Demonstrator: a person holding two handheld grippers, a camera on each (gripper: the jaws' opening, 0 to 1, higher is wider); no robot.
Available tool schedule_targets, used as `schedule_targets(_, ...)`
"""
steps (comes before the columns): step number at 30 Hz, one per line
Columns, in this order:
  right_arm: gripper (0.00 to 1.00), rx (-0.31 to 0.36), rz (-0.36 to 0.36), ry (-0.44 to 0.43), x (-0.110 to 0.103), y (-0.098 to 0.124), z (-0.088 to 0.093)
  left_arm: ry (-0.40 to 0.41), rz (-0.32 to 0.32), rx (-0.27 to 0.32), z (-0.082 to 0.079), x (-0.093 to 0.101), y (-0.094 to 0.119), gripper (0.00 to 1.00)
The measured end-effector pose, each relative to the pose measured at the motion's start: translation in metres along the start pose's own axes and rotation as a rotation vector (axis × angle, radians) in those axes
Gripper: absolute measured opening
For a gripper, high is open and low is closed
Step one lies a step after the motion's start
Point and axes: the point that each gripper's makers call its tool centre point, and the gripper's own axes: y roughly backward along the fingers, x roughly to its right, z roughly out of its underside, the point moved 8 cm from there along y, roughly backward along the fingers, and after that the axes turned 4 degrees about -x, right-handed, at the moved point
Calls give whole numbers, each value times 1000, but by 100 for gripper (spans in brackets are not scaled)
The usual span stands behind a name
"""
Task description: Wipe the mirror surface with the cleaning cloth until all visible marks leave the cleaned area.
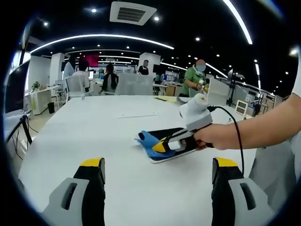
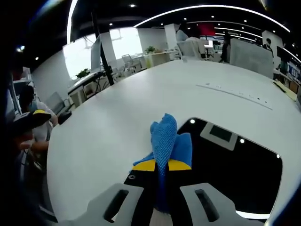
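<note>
A dark rectangular mirror (image 2: 235,165) lies flat on the white table (image 2: 117,117) and reflects the ceiling lights. A blue cleaning cloth (image 2: 165,141) is pinched between the jaws of my right gripper (image 2: 162,165) and rests on the mirror's near left corner. In the left gripper view the right gripper (image 1: 162,146), held by a hand, presses the cloth (image 1: 148,141) onto the mirror (image 1: 171,155) at mid-table. My left gripper (image 1: 157,165) stands open in front of it, a little above the table, holding nothing.
The big white table (image 1: 94,132) stretches around the mirror with free room on all sides. Office desks, chairs and several people stand in the background beyond the far edge. A black cable (image 1: 237,136) runs from the right gripper over the person's arm.
</note>
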Motion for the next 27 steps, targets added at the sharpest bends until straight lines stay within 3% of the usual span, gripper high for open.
schedule_targets(27,2,14,-10,23,-4,4,7,-8,16,-11,-1,6,-4,95)
